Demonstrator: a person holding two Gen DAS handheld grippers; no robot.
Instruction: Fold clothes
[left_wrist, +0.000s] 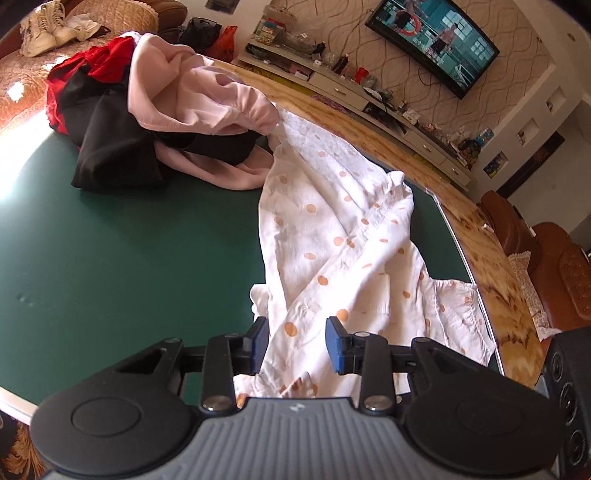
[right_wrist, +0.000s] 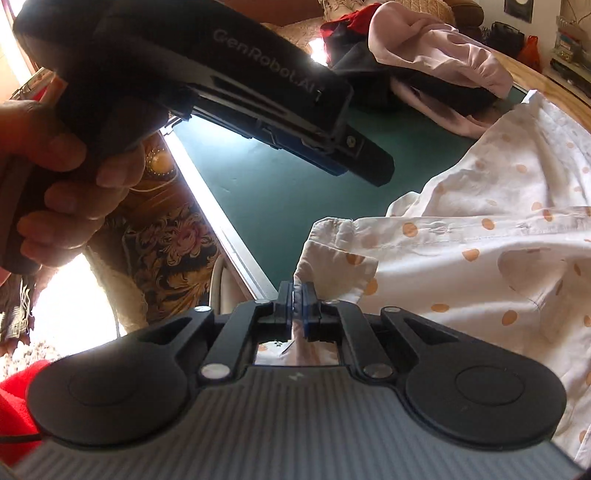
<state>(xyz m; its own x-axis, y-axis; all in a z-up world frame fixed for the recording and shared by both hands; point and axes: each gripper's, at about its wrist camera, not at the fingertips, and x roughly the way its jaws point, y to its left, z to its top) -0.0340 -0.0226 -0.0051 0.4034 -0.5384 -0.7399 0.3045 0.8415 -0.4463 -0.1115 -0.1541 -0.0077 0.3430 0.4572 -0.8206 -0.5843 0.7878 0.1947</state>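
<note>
The white cotton garment with orange polka dots is spread crumpled across the dark green table, running from 6 toward 1 o'clock in the left wrist view. Its near edge is pinched between the closed fingers of the right gripper. The left gripper is held spread apart over the cloth, gripping nothing. At 11 o'clock a heap of pink, black and red clothes is touched by the garment; it could be dragged along if the fabric is pulled. The garment's full outline is obscured by folds
</note>
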